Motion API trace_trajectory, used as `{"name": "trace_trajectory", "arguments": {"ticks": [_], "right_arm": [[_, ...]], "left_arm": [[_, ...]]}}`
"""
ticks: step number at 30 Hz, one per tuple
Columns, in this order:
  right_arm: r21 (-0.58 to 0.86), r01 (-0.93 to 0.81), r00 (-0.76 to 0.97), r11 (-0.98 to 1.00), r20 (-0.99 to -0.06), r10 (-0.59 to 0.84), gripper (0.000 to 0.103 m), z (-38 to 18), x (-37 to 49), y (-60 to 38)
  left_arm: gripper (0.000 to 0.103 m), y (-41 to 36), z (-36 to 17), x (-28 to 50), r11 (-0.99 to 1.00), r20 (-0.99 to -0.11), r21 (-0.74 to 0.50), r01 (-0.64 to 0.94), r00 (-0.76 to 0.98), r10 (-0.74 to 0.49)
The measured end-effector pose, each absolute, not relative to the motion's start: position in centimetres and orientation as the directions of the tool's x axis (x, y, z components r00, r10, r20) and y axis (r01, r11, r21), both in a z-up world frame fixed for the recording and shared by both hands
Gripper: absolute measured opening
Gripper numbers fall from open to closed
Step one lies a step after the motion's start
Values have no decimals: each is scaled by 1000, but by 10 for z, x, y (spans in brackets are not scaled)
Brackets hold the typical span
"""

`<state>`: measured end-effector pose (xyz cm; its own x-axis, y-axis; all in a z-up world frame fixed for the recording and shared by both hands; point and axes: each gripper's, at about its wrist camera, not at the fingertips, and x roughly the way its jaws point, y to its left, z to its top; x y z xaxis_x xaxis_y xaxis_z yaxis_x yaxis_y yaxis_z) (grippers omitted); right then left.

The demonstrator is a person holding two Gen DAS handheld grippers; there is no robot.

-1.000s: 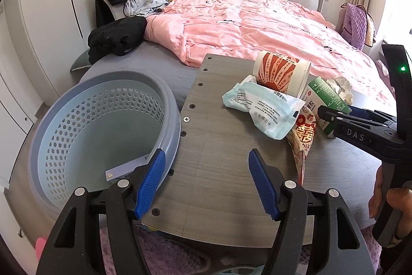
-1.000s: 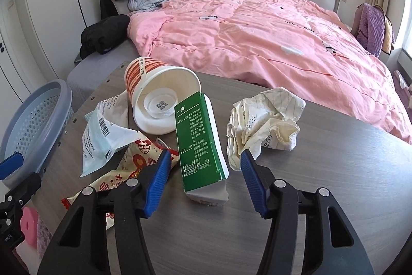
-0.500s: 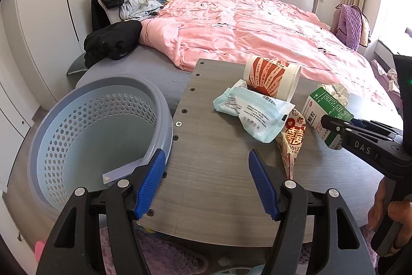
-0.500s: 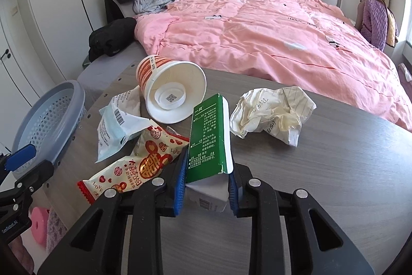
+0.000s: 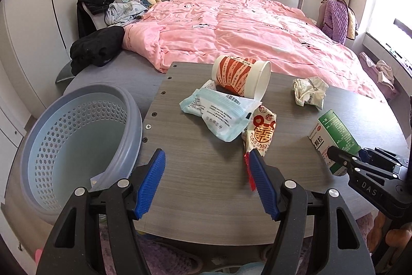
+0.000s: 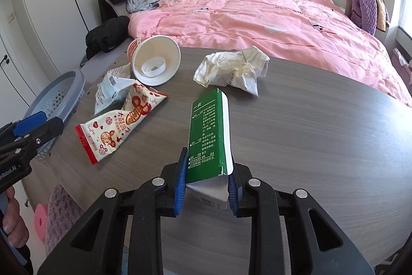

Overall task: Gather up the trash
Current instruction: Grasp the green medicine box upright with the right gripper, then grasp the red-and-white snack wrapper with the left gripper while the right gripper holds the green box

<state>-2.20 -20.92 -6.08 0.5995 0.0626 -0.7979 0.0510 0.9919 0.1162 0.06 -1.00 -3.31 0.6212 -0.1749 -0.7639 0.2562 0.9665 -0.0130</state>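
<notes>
Your R gripper (image 6: 206, 193) is clamped on the green-and-white cardboard medicine box (image 6: 209, 138), lifted just off the grey wood-grain table (image 6: 322, 146); that's the pick step w/ the first item. L gripper (image 5: 206, 187) hangs w/ fingers apart, nothing in it. Next, I'd say: carry the box across the table to the blue perforated plastic basket (image 5: 77, 135) off its left edge, then release.

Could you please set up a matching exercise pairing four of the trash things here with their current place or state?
Things:
1. box
2. cup
3. paper
4. basket

Places or states:
A. crumpled, alone on the table
B. beside the table, holding no trash that shows
C. clamped in the right tool
D. on its side, mouth open

Pairs: 1-C, 2-D, 3-A, 4-B
</notes>
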Motion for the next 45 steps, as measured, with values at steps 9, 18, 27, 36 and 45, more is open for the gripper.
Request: {"name": "trace_trajectory", "arguments": {"ticks": [9,18,27,36,45], "right_arm": [[128,77,631,989,-774,51,49,-54,-27,-223],[121,90,578,989,-815,47,49,-75,-6,-229],[136,82,576,987,-815,64,26,-76,-1,-230],[178,102,607,979,-790,81,23,-67,-20,-244],[201,130,639,971,-765,73,23,-58,-45,-262]], "left_arm": [[64,-23,-31,-7,961,-764,1,276,620,-178],[64,-30,-33,-8,958,-772,9,286,611,-175],[64,-34,-36,-6,959,-786,5,284,594,-172],[64,-45,-38,-6,952,-794,9,305,581,-178],[64,-57,-41,-5,945,-808,-6,328,555,-198]]}}
